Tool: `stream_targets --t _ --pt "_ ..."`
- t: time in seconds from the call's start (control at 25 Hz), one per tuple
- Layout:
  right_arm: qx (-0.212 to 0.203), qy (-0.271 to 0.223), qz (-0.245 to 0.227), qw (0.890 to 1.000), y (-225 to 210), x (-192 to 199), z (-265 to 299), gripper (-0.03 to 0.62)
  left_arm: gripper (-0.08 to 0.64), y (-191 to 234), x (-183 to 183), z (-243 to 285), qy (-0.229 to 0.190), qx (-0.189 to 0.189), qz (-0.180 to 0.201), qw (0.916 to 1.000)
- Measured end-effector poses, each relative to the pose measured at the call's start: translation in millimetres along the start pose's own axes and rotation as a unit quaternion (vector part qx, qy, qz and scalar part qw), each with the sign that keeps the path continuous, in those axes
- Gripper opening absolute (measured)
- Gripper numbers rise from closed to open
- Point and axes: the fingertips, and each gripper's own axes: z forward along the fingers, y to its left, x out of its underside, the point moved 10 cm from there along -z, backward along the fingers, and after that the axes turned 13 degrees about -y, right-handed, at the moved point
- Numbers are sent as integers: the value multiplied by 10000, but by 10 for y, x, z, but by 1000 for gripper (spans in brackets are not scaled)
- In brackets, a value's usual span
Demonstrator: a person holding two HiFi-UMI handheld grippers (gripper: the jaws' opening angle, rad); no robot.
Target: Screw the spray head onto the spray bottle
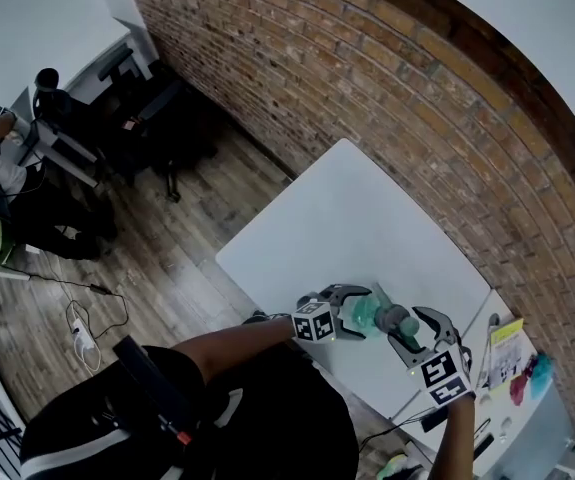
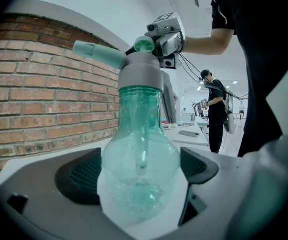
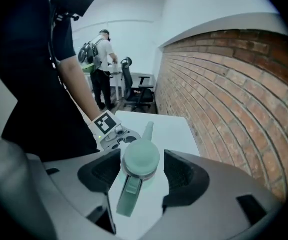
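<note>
Plainly, over the near edge of the white bench (image 1: 367,208), the clear green spray bottle (image 2: 139,149) lies level between the two grippers. The left gripper (image 1: 357,313) has its jaws pressed against the bottle's round belly, one on each side. The right gripper (image 1: 414,331) pinches the grey spray head (image 3: 140,159), which sits on the bottle's neck. Each gripper's cube bears black-and-white square markers.
</note>
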Motion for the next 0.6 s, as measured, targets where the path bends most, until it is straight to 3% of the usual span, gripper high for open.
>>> stream_targets --t 0.12,0.24,0.32,0.6 --pt "381 -9 778 9962 7 95 24 264 488 -8 8 -2 4 -16 -23 10000" --pt "802 -48 1596 9839 -7 130 69 264 488 -2 5 3 1 -15 -38 10000" --pt "928 21 1897 9774 13 142 110 264 488 -2 7 7 -1 -13 -35 10000" --pt "961 366 1720 9797 50 145 204 264 488 -7 5 3 -8 -53 -36 10000"
